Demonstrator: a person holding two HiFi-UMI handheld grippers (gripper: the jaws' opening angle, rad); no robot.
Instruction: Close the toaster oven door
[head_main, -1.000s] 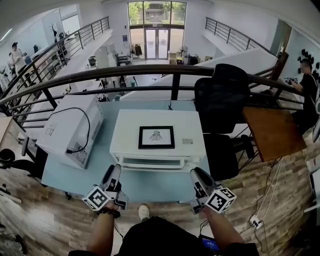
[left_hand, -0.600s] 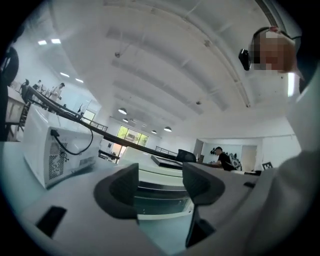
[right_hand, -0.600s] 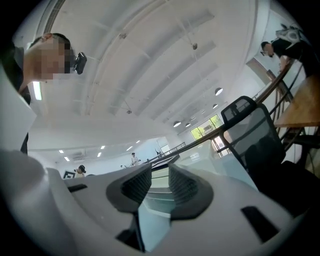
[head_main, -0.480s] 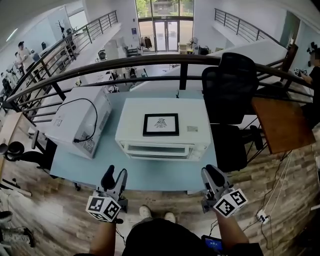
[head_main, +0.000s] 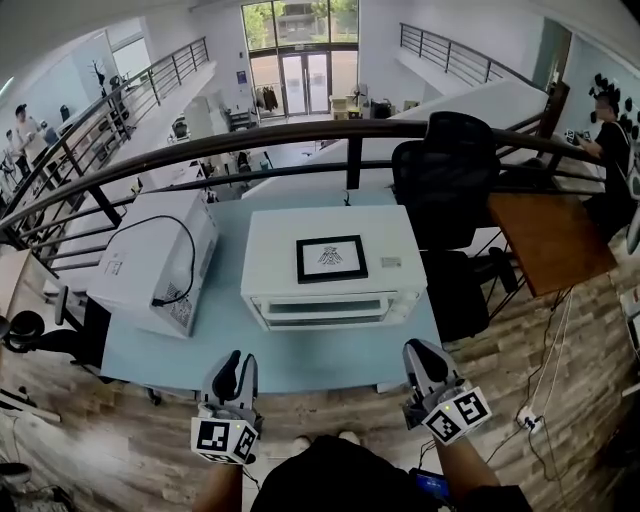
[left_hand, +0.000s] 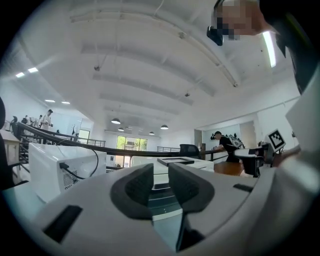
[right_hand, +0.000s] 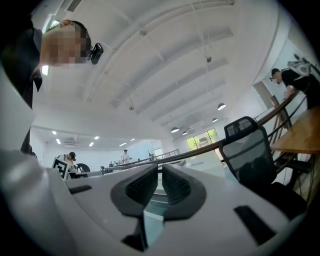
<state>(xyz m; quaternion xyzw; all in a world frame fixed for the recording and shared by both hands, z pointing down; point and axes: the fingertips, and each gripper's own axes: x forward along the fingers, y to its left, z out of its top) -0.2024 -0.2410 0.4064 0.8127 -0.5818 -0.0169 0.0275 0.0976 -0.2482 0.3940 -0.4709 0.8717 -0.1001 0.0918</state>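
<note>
Task status: the door of the toaster oven is seen upright and flush with the front face, so the closing is judged done; nothing further appears to be left.
Boxy appliance, left of the toaster oven: white sheet-metal case, turned askew, with a black cord looped over its top.
Left claw, in front of the toaster oven and to its left: held above the bench's near edge, well apart from the door; dark ribbed pads in a grey shell are closing, a narrow gap is left, and nothing is gripped.
Bench, under the toaster oven: smooth, pale blue, flat.
Toaster oven: white rectangular body, set mid-bench; a long glazed window and a bar handle are shown on the door.
Marker card, on the toaster oven's top: black-framed, flat, with a printed figure.
Right claw, in front of the toaster oven and to its right: empty, its pads closing and nearly together.
Chair, right of and behind the toaster oven: black, with a rounded back.
</note>
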